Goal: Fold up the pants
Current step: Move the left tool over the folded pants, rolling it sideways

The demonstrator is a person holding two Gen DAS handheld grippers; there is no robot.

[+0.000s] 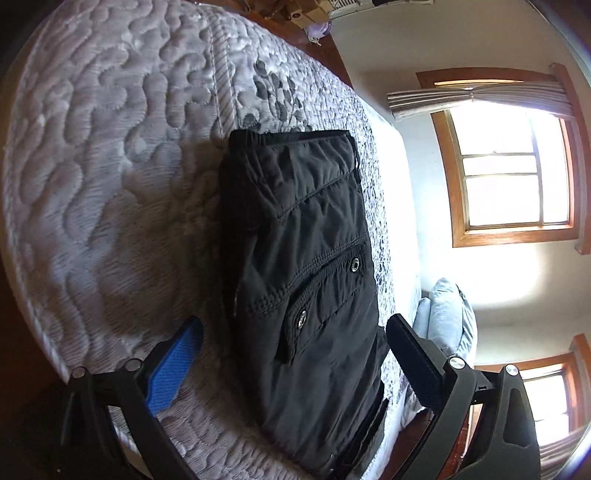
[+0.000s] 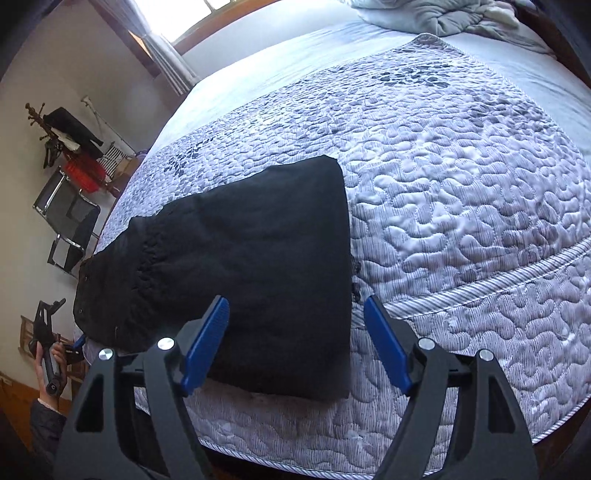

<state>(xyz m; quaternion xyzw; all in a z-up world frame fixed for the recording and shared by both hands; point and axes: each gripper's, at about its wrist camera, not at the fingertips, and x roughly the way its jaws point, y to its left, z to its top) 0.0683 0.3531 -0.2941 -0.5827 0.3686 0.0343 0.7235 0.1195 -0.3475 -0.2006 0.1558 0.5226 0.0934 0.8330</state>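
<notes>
Two pairs of fingers, both spread wide and gripping nothing. On the left gripper (image 1: 295,354), one blue ribbed pad (image 1: 171,369) and one black pad (image 1: 413,362), apart, straddling the near end of the folded black nylon pants (image 1: 299,266) without clear contact; whether hovering above or brushing the cloth, cannot tell. On the right gripper (image 2: 295,343), two blue pads (image 2: 207,347), likewise apart, one over the near edge of the pants (image 2: 251,266), the other over bare quilt.

Beyond the fingers, the pants: a compact oblong bundle, flat on the pale grey quilted bedspread (image 1: 96,155), near its corner and edge. Elastic waistband at the far end in the left view, a snap-fastened flap pocket (image 1: 325,295) uppermost, layers stacked beneath. From the right view, one clean straight folded edge and a rumpled, narrower end toward the bed's edge.

Further out, crumpled light blue bedding (image 2: 443,14) well apart at the head of the bed, and a wood-framed window (image 1: 513,162).

Judged from the lie of things: folding seemingly complete or nearly so, legs already doubled up. Left, at most, a smoothing of the rumpled end.
</notes>
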